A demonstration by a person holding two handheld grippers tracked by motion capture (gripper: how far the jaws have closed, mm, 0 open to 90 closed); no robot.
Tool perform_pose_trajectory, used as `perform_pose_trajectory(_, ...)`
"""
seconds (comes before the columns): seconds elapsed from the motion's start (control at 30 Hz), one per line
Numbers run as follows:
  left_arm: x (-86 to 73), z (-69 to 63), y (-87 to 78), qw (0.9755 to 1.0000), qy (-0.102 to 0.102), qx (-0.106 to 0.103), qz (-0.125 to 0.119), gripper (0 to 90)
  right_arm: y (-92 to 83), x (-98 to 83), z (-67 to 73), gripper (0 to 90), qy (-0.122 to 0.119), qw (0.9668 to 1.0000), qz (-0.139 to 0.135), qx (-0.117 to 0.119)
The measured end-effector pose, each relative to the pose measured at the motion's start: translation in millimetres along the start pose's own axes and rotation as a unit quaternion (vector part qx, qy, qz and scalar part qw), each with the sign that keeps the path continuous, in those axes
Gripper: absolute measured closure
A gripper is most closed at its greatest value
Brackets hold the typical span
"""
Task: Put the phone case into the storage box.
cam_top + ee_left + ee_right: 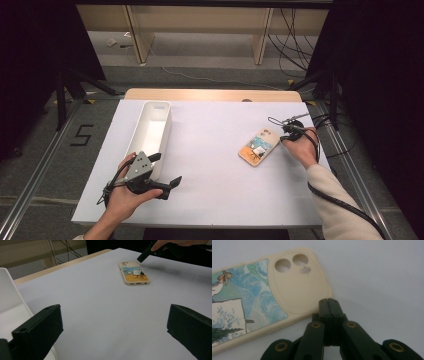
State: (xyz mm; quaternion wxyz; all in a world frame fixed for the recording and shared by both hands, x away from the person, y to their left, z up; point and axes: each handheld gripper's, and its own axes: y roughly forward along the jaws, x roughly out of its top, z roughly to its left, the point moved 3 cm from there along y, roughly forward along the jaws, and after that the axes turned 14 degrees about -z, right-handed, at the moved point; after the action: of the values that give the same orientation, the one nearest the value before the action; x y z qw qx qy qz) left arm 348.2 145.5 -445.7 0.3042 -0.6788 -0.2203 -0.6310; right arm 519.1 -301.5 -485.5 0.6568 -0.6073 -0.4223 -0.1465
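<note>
A white worktop (pixel 210 165) stands in a dim room, with a grey floor around it, pale wooden furniture legs behind, and loose cables on the floor at the far right. The high view takes in the floor, where black tape at the left forms the figure 5 (pixel 81 135); neither gripper view shows that mark. A long white bin (pixel 150 135) lies on the left part of the worktop, and the left gripper view catches its wall at the left edge.

The phone case (pixel 259 146) lies flat on the right part of the worktop, picture side up. From above it reads as a cream case with orange and blue artwork. The right gripper view, much closer, shows the three camera cut-outs in a raised cream panel and a painted scene of blue swirls with a figure in a straw hat. No readable writing appears on it.

The left gripper (pixel 165 170) rests near the front edge just beside the bin, its jaws spread wide with nothing between them. The right gripper (pixel 329 305) has its jaws pressed fully together, holding nothing; its tip sits just beside the case's camera-end corner, and whether it touches the rim cannot be told.
</note>
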Motion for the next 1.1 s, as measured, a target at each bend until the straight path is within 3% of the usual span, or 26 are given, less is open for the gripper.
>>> perform_pose_trajectory(0.3,0.0,-0.6,-0.5,1.0,-0.001,-0.002,-0.001,0.0,9.9,2.5,2.2,90.0,0.002,1.0,0.004,0.0)
perform_pose_trajectory(0.67,0.2,-0.5,-0.9,1.0,-0.001,-0.002,-0.002,0.0,37.3,25.5,24.4,90.0,-0.008,0.9998,-0.019,0.008)
perform_pose_trajectory(1.1,0.0,-0.9,-0.5,1.0,-0.001,-0.004,-0.001,0.0,47.9,36.1,43.2,90.0,-0.017,0.9988,-0.035,0.028)
